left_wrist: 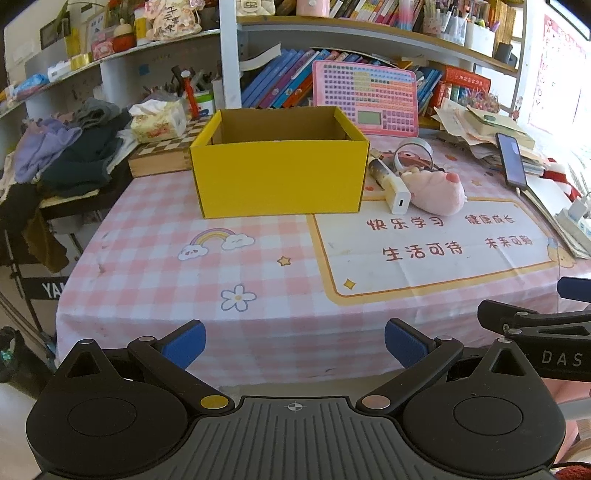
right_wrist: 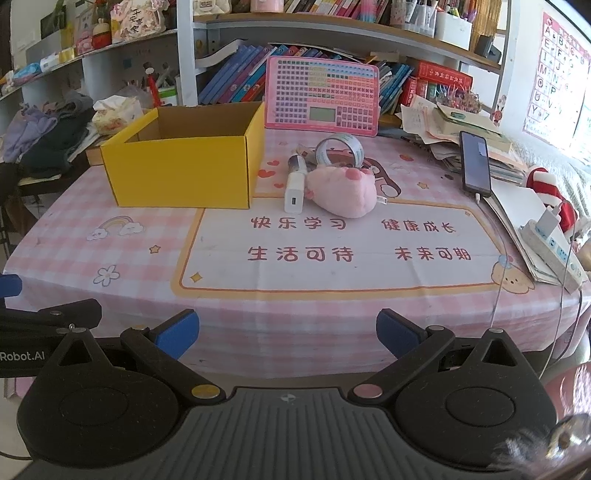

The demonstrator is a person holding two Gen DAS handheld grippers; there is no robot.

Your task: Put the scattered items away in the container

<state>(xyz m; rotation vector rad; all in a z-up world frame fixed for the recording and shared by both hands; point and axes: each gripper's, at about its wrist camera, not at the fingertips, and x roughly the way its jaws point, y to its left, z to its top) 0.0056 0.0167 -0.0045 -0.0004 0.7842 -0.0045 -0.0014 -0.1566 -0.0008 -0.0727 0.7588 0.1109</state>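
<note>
Right wrist: plush [right_wrist: 341,192] well beyond spread jaws (empty).

The right gripper [right_wrist: 287,334] hangs wide open above the pink checked tablecloth [right_wrist: 147,236]. Beyond, an open yellow cardboard box [right_wrist: 181,171] sits beside a white charger block [right_wrist: 294,194], pink plush toy [right_wrist: 343,190] and clear tape roll [right_wrist: 340,149].

crowded bookshelves [left_wrist: 369,33] — bright daylight

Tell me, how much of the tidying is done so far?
Nothing yet, as far as shows. The yellow box looks empty. Both tools, left and right, are open and hold nothing. The pink plush toy, white charger, tape roll and small tube lie beside the box.
</note>
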